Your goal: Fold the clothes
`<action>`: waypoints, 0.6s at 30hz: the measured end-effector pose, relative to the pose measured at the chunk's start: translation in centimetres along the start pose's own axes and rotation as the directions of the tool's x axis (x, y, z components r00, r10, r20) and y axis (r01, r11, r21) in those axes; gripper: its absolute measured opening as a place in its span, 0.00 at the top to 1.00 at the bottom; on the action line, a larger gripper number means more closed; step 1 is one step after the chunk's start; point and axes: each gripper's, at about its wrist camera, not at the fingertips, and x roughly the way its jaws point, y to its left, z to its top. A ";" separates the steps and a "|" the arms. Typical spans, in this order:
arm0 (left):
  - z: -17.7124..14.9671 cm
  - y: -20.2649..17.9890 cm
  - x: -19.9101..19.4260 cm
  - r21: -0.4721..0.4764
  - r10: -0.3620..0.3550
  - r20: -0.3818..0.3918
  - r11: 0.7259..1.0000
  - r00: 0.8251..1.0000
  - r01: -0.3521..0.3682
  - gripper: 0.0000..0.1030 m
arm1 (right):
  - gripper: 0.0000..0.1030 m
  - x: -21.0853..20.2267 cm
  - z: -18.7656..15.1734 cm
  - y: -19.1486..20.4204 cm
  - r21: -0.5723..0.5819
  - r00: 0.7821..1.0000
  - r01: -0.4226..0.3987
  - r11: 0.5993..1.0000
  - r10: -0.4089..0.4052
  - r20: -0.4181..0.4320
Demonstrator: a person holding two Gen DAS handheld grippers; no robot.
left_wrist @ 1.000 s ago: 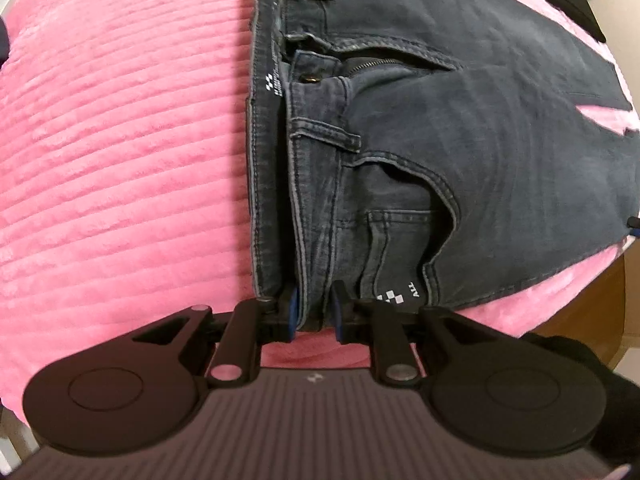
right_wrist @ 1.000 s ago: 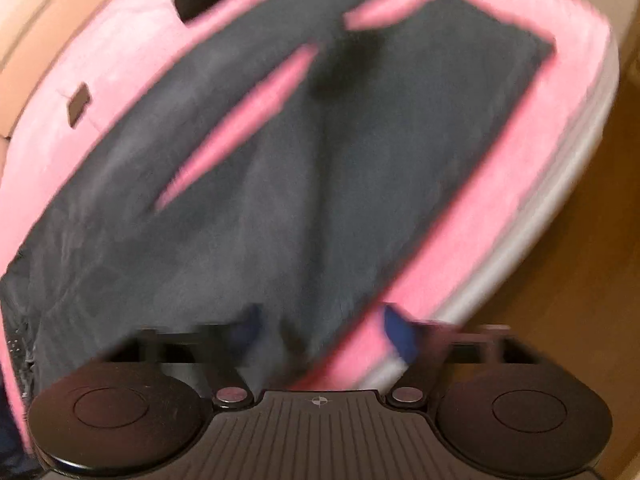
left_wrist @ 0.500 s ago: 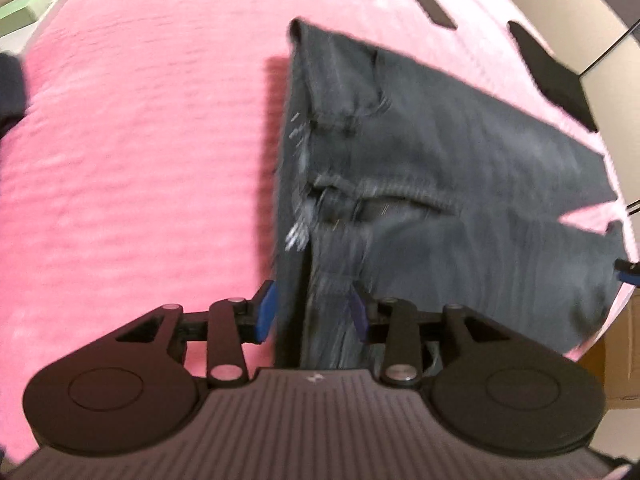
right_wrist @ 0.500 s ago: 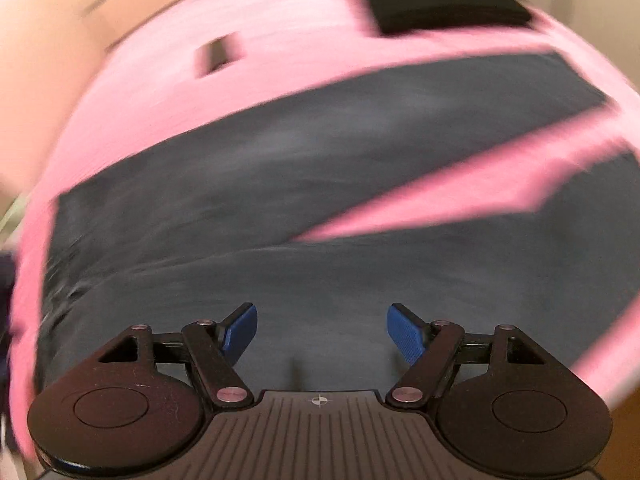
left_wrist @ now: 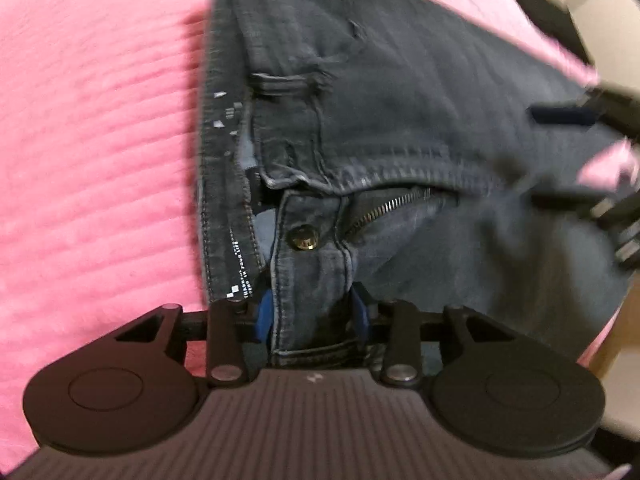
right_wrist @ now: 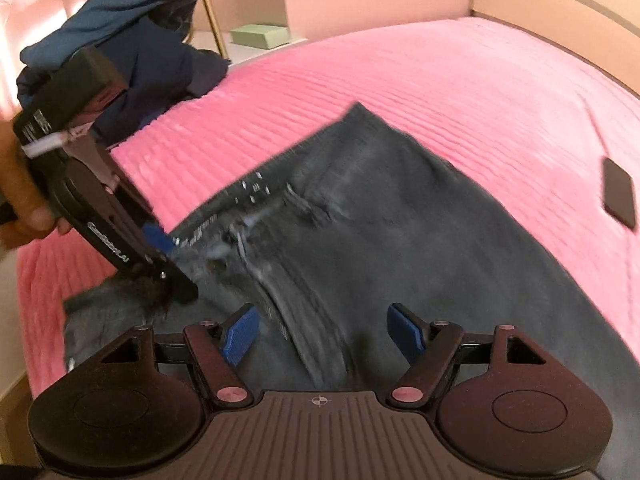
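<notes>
Clearly, the left gripper (left_wrist: 312, 314) had its blue pads clamped on the waistband of the dark grey jeans (left_wrist: 420, 128), just below the brass button (left_wrist: 304, 238), with denim filling the narrow gap between the fingers. The fly stood unfastened and its zipper (left_wrist: 388, 206) lay exposed beside the button. From the right wrist view the same left gripper (right_wrist: 168, 252) reached in from the near left edge of the bed, a bare hand (right_wrist: 20, 196) wrapped around its handle, its tip buried in the bunched waist of the jeans (right_wrist: 400, 240).

The right gripper (right_wrist: 320, 334) hovered over the upper part of the jeans with its jaws spread wide and nothing between the blue pads (right_wrist: 240, 334); whether it touched the cloth could not be told through the blur.

The jeans lay spread across the pink ribbed bedspread (right_wrist: 420, 80), waist toward the near left edge. A heap of dark blue clothes (right_wrist: 132, 36) sat at the far left corner of the bed, and a small dark flat object (right_wrist: 619, 198) rested on the bedspread toward the right edge, well apart from the jeans.
</notes>
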 end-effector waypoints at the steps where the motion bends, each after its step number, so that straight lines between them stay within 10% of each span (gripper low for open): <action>1: 0.1 0.9 -0.3 -0.059 -0.041 0.015 0.997 0.999 0.042 0.67 | 0.28 0.9 0.7 0.3 -0.031 1.000 0.006 1.000 -0.007 -0.011; 3: 0.2 1.8 -0.5 -0.083 -0.084 0.034 0.993 0.996 0.087 0.67 | 0.28 2.7 1.8 1.0 -0.104 0.999 0.017 0.994 -0.021 -0.041; 6: 0.2 2.1 0.1 -0.062 -0.106 0.028 0.992 0.994 0.108 0.68 | 0.57 6.0 1.7 2.2 -0.287 0.990 -0.008 0.958 -0.032 -0.137; 18: 0.3 2.9 -1.2 -0.078 -0.184 0.083 0.979 0.979 0.190 0.72 | 0.58 7.6 0.1 4.9 -0.549 0.984 -0.074 0.832 -0.028 -0.176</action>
